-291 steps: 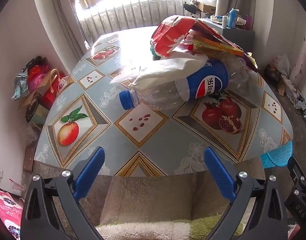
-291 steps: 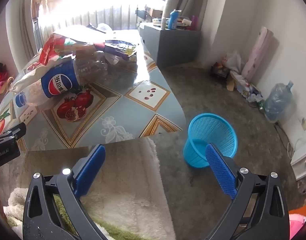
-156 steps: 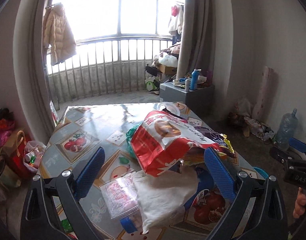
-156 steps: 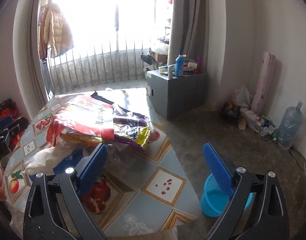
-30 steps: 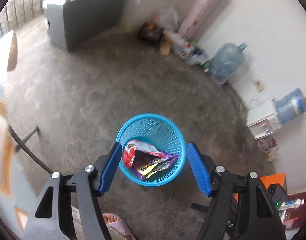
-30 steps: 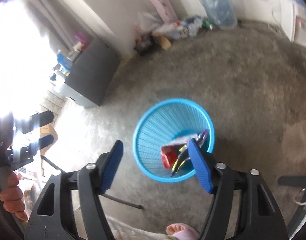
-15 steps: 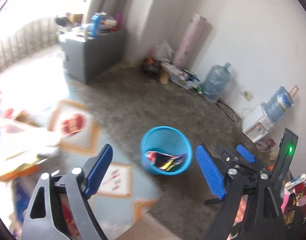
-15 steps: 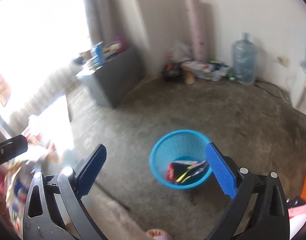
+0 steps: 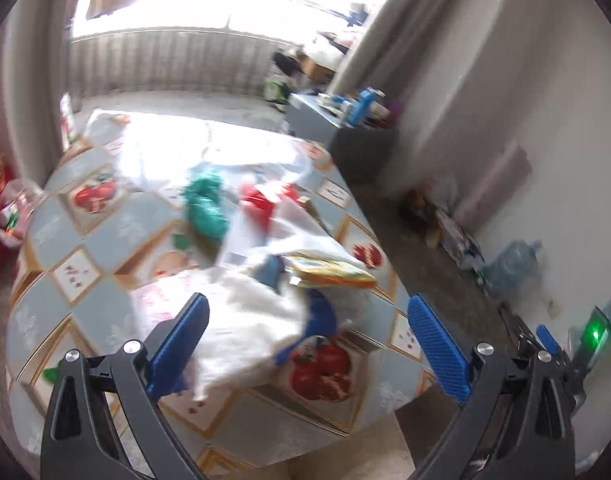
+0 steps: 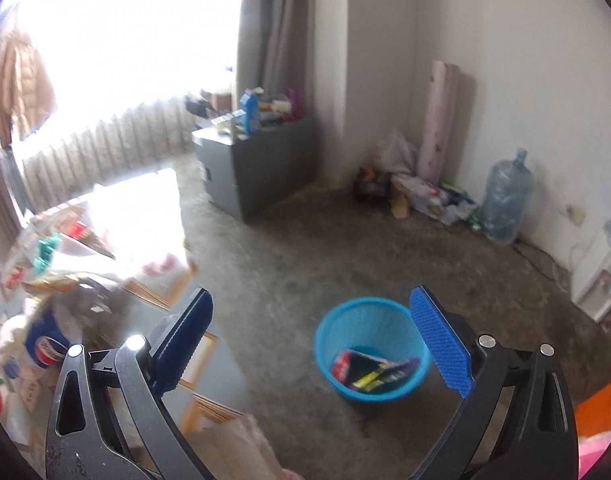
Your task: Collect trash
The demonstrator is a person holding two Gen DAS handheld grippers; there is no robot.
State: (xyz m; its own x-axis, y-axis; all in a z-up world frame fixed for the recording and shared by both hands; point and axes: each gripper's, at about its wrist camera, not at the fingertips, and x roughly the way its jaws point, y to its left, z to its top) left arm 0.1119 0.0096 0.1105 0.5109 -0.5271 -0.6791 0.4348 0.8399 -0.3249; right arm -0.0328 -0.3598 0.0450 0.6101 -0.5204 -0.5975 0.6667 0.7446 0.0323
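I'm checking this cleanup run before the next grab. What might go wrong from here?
1. The trash pile on the table overlaps: grabbing the white bag may drag the Pepsi bottle along.
2. Pieces near the table edge may fall off.
3. The blue basket already holds wrappers; bulky items may spill.

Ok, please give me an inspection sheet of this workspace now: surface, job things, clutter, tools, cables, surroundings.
Surface: fruit-patterned tabletop, partly covered.
Job's things: white plastic bag, orange-yellow snack wrapper, green crumpled item on it; round blue mesh plastic bin on floor, holding wrappers.
Clutter: grey cabinet with bottles.
Tools: left tool opening, empty; right tool open, empty.
Cables: one along the wall.
Surroundings: clear water jug, pink roll.
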